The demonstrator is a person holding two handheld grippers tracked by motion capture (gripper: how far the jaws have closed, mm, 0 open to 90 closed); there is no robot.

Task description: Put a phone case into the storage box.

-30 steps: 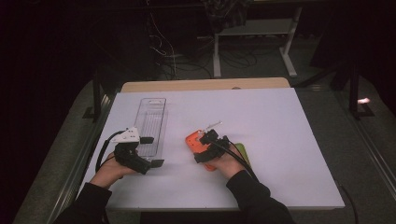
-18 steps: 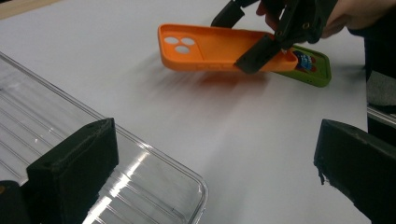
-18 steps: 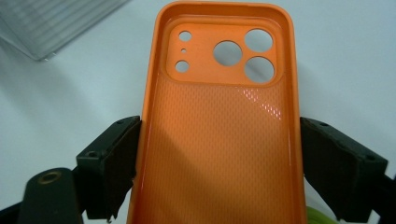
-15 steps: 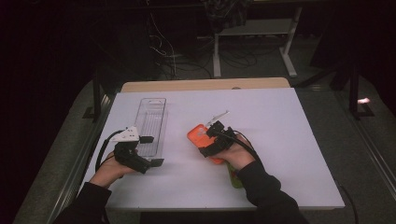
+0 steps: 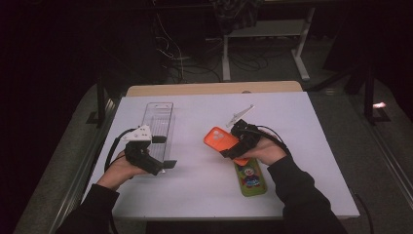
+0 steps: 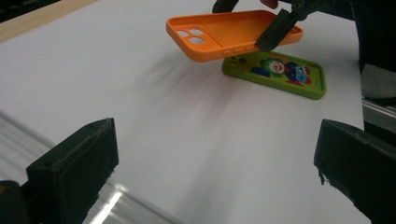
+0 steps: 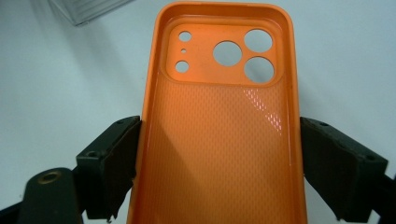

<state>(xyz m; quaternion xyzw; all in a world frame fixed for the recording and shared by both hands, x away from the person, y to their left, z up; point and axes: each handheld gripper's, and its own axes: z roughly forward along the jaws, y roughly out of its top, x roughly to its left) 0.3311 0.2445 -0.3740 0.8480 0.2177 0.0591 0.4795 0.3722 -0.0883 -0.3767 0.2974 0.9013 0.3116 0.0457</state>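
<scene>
An orange phone case point(image 5: 220, 138) hangs tilted a little above the white table, hollow side up, and my right gripper point(image 5: 232, 149) is shut on its long edges. In the right gripper view the two jaws press both sides of the orange case point(image 7: 219, 140), camera holes at the far end. A green phone case point(image 5: 251, 178) with a clown picture lies flat on the table just under and beside the right hand. My left gripper point(image 5: 163, 151) rests open at the table's left with nothing between its jaws. The left gripper view looks across at the orange case point(image 6: 224, 35) held above the green case point(image 6: 280, 72).
A clear plastic tray point(image 5: 159, 119) lies lengthwise at the left, just beyond the left gripper. The white table top point(image 5: 204, 195) has bare room in the middle and at the front. Dark floor, cables and a stand's legs lie beyond the far edge.
The right gripper has lifted the orange case and carried it a little right and away, and the green case now shows more fully. The left gripper has stayed put.
</scene>
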